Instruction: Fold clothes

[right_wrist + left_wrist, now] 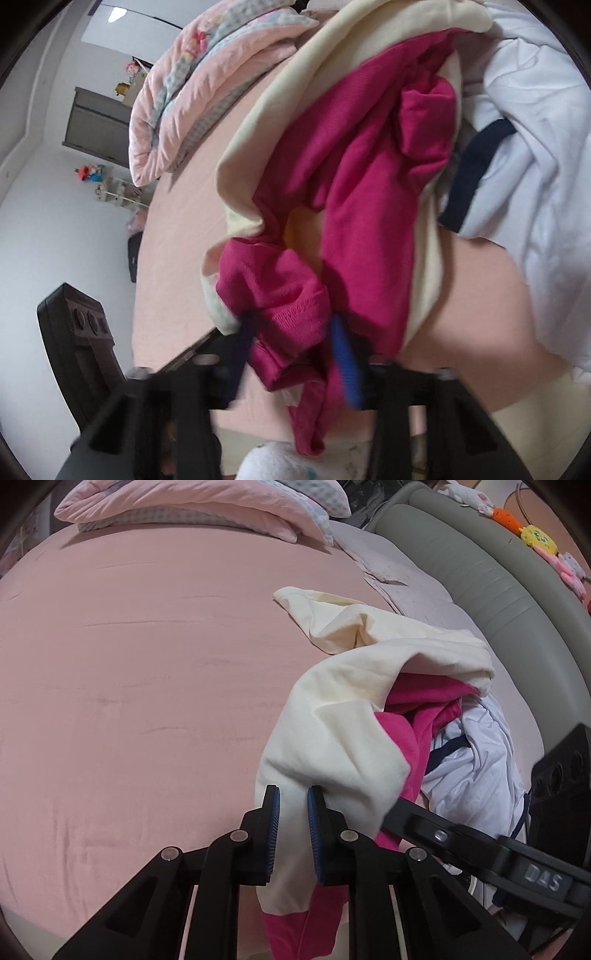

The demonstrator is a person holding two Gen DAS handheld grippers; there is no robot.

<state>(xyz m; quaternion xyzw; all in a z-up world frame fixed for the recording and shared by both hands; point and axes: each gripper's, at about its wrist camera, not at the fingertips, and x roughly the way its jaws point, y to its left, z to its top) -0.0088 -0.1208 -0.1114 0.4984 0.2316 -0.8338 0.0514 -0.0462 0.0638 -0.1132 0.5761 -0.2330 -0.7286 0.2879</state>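
We see the cream and magenta cotton garment (332, 716) lying crumpled near the edge of the pink bedsheet (129, 672), its cream body draped over the magenta sleeves and its lower end hanging past the mattress edge. Just beside it, touching it on the headboard side, lies a white garment with a navy band (476, 746).

The only writing we can read is the raised lettering "DAS" on the black body of the right gripper (391, 808), which reaches in from the right of the left wrist view.

Our left gripper (292, 834) has its blue ribbed pads nearly together, pinching a fold of the cream cloth between them. In the right wrist view our right gripper (291, 350) is blurred; a bunched magenta cuff sits between its blue pads, one pad against the fabric's right side and the other at its left, so we read it as clamped on the garment, with the jaws part way apart around the thick bunch.

Farther out, a folded pink quilt with a checked lining (207, 509) rests at the far side of the bed. A grey padded headboard (491, 576) curves along the right, with small plush toys (535, 535) lined up on top of it.
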